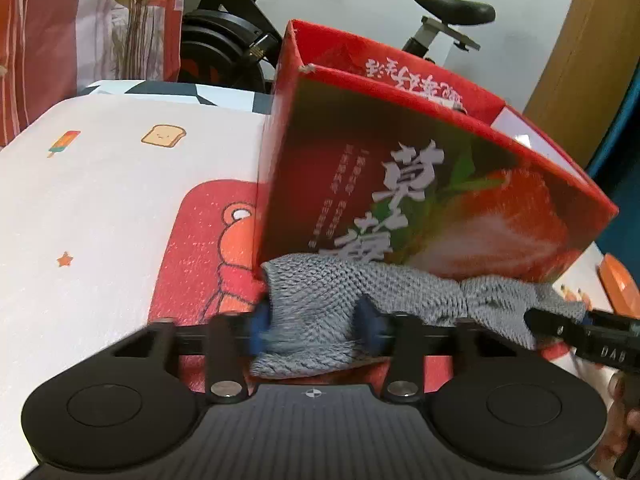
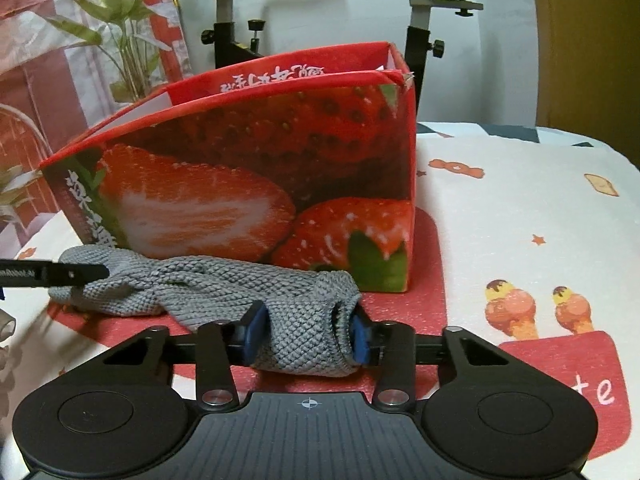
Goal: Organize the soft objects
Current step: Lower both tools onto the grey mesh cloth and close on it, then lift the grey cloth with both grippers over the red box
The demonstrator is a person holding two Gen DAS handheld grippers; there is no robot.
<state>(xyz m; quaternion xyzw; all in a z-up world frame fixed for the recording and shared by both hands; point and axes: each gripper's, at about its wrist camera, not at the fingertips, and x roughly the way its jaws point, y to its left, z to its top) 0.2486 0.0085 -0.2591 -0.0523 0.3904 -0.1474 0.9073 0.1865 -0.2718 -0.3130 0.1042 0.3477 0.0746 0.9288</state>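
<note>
Left wrist view: left tool (image 1: 316,326) clenched on one end of grey knitted cloth (image 1: 400,296), right tool (image 2: 306,332) clenched on the other end, cloth stretched across printed bedsheet (image 2: 520,208) just before open red strawberry box (image 2: 260,168).

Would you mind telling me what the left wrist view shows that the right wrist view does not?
Only the left wrist view shows the left gripper pinching one end of the grey knit cloth, plus a toast print. Only the right wrist view shows the right gripper clamping the other end, plus ice-cream prints. Both show the strawberry box behind the cloth and the exercise bike.
</note>
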